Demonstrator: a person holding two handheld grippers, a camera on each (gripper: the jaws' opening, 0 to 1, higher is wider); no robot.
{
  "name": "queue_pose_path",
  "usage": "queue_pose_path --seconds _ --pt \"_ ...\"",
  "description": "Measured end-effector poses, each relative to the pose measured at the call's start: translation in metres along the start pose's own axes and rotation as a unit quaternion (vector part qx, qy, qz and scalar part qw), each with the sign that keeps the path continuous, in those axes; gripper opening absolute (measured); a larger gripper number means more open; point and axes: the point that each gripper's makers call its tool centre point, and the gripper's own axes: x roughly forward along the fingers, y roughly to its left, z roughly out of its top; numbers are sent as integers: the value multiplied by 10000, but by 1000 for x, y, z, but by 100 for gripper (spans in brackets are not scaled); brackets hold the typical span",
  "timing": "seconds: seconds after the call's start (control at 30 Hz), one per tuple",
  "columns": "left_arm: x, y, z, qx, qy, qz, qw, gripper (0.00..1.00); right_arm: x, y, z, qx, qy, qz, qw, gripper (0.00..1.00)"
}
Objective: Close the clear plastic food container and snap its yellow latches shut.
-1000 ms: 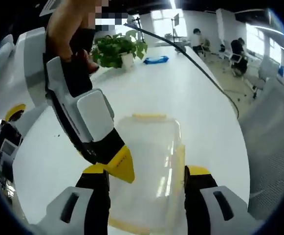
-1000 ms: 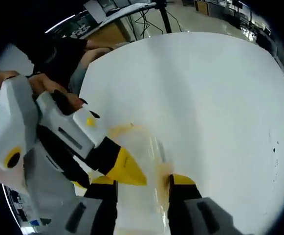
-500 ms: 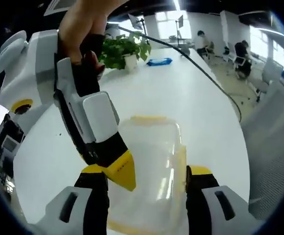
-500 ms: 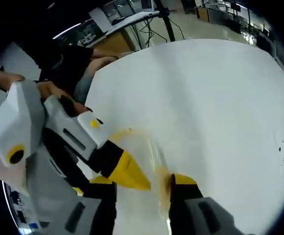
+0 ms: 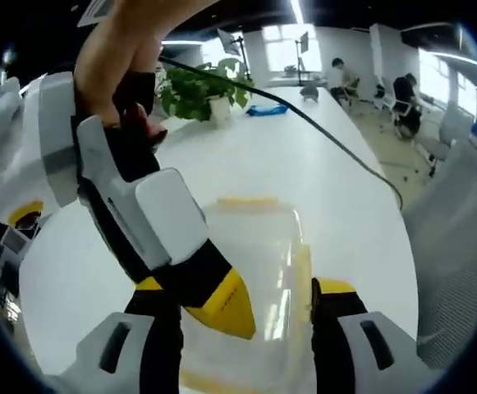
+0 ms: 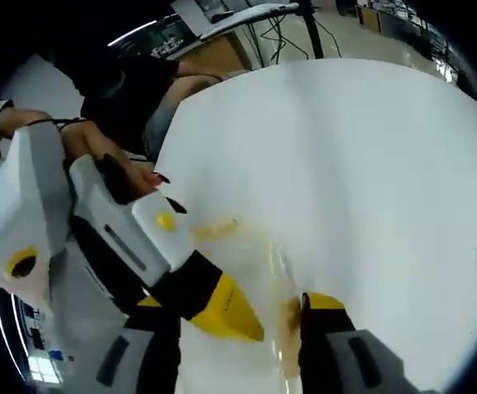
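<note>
The clear plastic container [image 5: 259, 263] lies on the white table [image 5: 304, 156] with its lid on. One yellow latch [image 5: 246, 199] is at its far end and another [image 5: 302, 275] on its right side. My left gripper [image 5: 246, 328] is open, its jaws standing either side of the container's near end. My right gripper [image 5: 226, 305], held by a hand, reaches in from the left with its yellow tip over the lid. In the right gripper view the container [image 6: 259, 254] lies between the open jaws of my right gripper [image 6: 238, 328], and the left gripper [image 6: 230, 312] crosses in front.
A potted plant [image 5: 197, 86] and a blue object [image 5: 263, 109] stand at the table's far end. A black cable [image 5: 337, 144] runs across the table. A grey mesh chair [image 5: 456, 222] is at the right. Seated people [image 5: 402, 90] are in the background. A person in dark clothes [image 6: 131, 90] is beside the table.
In the left gripper view the right gripper's yellow tip has moved lower and to the right, further over the lid. The container stays put between the jaws.
</note>
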Motion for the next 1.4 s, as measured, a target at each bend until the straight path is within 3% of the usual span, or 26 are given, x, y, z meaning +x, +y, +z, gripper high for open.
queue_pose_path --seconds 0.1,0.3,0.47,0.57,0.77,0.93,1.13,1.23,1.33,1.4 --pt "2 3 -2 38 18 -16 10000 54 -6 0 -3 -98 -168 -150 9997 56" --pt "3 4 0 91 32 -39 9999 54 -18 -5 -6 -411 -14 -462 9981 47" --pt "3 4 0 121 42 -61 9999 54 -24 -8 -11 -423 54 -606 9973 46" --pt "3 5 0 134 52 -71 9999 54 -24 -6 -16 -422 112 -600 9972 41" --pt "5 6 0 114 200 -33 9997 54 -21 -5 -16 -259 199 -615 9976 42" --pt "5 6 -2 90 202 38 9997 54 -18 -5 -16 -241 415 -595 9971 40" --pt "5 6 -1 109 237 38 9997 53 -16 -7 -17 -217 898 -355 9951 40" --pt "5 7 -1 102 295 62 9995 53 -18 -8 -18 -116 800 -264 9964 39" --pt "5 6 -1 102 229 120 9996 53 -18 -9 -16 54 252 -102 9996 39" --pt "5 6 -2 142 242 149 9995 53 -18 -9 -17 16 217 -219 9995 39"
